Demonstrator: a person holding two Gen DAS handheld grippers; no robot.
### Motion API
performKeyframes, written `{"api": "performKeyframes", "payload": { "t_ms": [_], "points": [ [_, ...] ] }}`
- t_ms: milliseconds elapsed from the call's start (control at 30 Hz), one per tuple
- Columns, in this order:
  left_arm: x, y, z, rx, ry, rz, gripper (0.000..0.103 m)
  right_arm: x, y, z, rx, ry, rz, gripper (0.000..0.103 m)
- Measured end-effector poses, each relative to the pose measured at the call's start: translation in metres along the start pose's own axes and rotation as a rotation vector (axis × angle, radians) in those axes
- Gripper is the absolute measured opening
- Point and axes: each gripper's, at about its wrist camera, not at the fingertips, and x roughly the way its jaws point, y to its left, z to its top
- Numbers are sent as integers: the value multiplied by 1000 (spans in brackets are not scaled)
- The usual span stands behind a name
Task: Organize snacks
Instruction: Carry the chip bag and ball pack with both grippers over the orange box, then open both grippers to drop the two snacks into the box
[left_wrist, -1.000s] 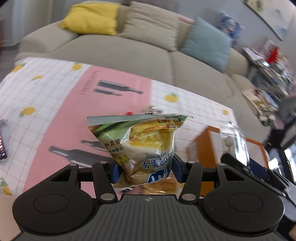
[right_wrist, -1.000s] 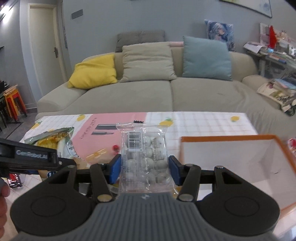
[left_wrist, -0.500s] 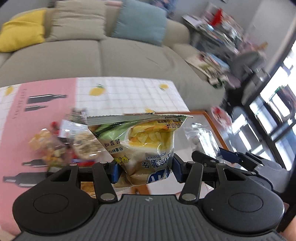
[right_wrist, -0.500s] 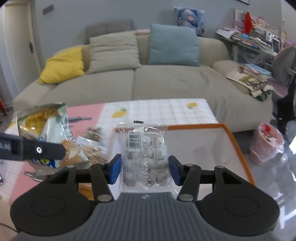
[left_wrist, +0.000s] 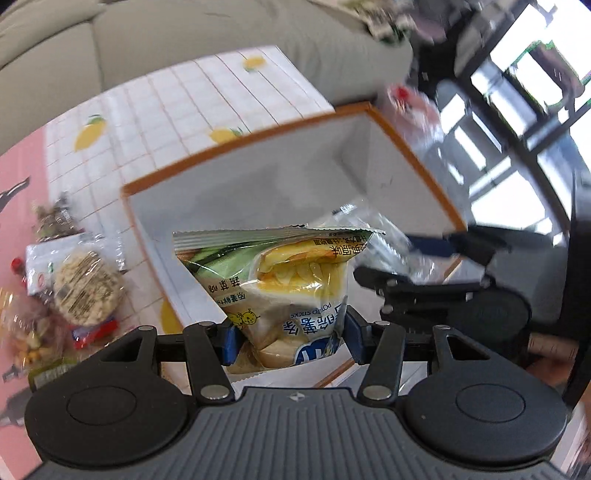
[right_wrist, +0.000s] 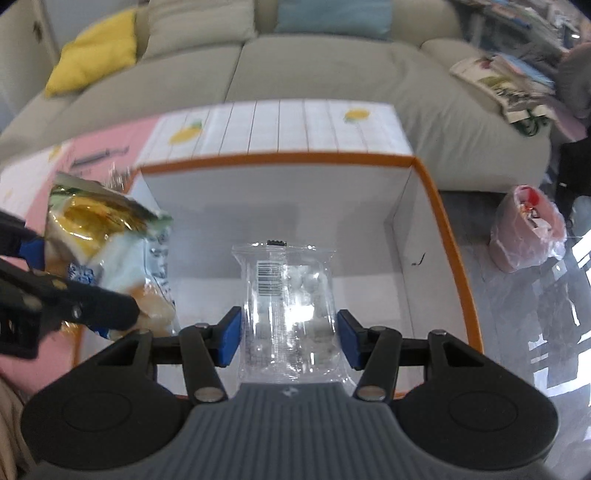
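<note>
On the pink and lemon-print tablecloth (left_wrist: 155, 110), at far left in the left wrist view, lie loose snacks: a mixed-nut bag (left_wrist: 26, 332) and a round rice cracker pack (left_wrist: 86, 291). The left gripper (left_wrist: 288, 334) clamps the lower part of a potato sticks bag (left_wrist: 288, 280) between its blue pads; the bag hangs upside down to the camera, with "POTATO STICKS" and Chinese characters legible, over the near left edge of the orange-rimmed white box (left_wrist: 236, 142). Further right, the right gripper (right_wrist: 289, 338) pinches a clear packet of white candies (right_wrist: 290, 306), barcode label up, above the interior of the box (right_wrist: 280, 158).
</note>
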Motion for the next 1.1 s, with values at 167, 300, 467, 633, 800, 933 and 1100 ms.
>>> {"api": "performKeyframes", "payload": {
  "t_ms": [167, 300, 467, 633, 800, 933, 1100],
  "points": [
    [22, -3, 9, 40, 54, 29, 62, 26, -8, 8, -43, 95, 31, 54],
    [39, 2, 12, 33, 99, 55, 62, 46, -7, 8, -48, 159, 58, 54],
    [43, 3, 12, 50, 115, 69, 63, 66, -3, 6, -54, 220, 88, 55],
    [44, 3, 13, 48, 128, 71, 69, 79, -4, 4, -32, 268, 89, 56],
    [42, 6, 14, 25, 127, 50, 79, 80, -8, 4, -1, 292, 91, 59],
    [31, 5, 12, 35, 103, 51, 83, 78, -7, 7, 17, 302, 101, 63],
    [13, 5, 9, 30, 76, 42, 83, 59, -1, 11, -6, 276, 83, 72]
  ]
}}
